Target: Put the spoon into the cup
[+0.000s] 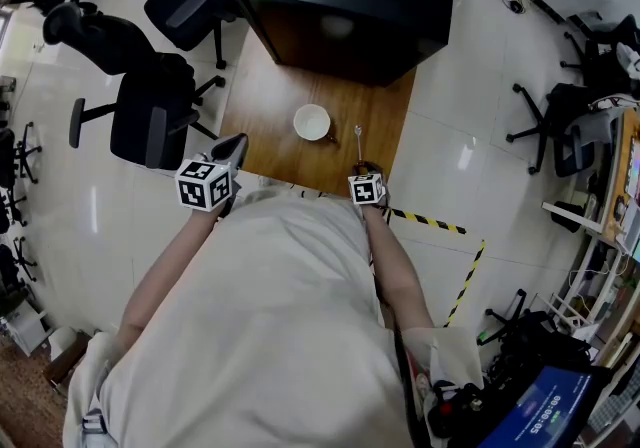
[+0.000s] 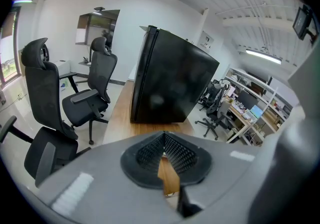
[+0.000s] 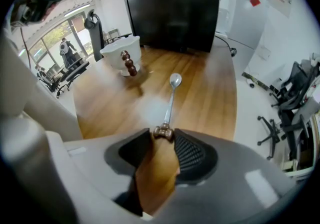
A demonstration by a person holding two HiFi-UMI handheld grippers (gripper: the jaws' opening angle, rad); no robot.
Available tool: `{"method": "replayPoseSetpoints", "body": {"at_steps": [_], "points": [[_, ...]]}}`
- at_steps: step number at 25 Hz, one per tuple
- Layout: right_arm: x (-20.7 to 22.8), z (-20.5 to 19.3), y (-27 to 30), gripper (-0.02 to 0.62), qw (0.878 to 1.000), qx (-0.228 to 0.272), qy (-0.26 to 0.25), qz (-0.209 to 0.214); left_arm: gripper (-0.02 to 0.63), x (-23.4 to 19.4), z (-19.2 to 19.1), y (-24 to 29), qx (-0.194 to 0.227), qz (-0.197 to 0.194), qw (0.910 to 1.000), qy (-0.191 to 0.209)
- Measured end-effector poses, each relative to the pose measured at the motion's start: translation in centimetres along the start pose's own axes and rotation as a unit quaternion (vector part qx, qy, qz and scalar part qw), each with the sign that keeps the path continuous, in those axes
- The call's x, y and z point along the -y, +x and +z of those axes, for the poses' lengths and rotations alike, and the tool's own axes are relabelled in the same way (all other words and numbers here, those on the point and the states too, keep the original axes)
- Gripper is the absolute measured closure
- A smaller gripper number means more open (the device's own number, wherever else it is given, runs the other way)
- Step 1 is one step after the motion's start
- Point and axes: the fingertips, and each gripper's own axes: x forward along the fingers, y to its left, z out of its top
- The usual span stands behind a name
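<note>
At the table's (image 1: pixel 262 106) near edge, we are finding the right gripper (image 3: pixel 163 137) pointing steeply down, its jaws standing apart astride the handle end of the spoon (image 3: pixel 171 98). The left gripper (image 2: pixel 163 143) is hovering aslant, jaws closed and empty.

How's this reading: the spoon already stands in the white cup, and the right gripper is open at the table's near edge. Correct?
No. The spoon lies flat on the table beside the white cup, not in it, as the right gripper view shows. The right gripper is indeed open at the table's near edge.
</note>
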Motion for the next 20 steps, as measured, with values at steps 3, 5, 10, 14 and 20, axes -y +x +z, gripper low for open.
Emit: {"method": "replayPoseSetpoints", "body": {"at_steps": [3, 5, 10, 14, 20], "points": [[0.1, -0.3, 0.3, 0.443, 1.000, -0.004, 0.005, -0.005, 0.606, -0.1, 0.0, 0.0, 0.000, 0.000, 1.0000, -0.002], [0.1, -0.1, 0.1, 0.443, 1.000, -0.002, 0.011, -0.007, 0.606, -0.1, 0.0, 0.0, 0.000, -0.001, 1.0000, -0.005], [0.5, 0.3, 0.0, 0.465, 1.000, -0.003, 0.016, -0.013, 0.606, -0.4, -0.3, -0.2, 0.000, 0.000, 1.0000, -0.009], [0.5, 0.8, -0.4, 0.468, 0.999, 0.002, 0.035, -0.015, 0.606, -0.5, -0.4, -0.2, 0.000, -0.003, 0.9999, -0.011], [0.2, 2.5, -1.9, 0.469, 0.997, 0.041, 0.058, -0.005, 0.606, -0.5, -0.3, -0.1, 0.003, -0.010, 0.9999, -0.012]]}}
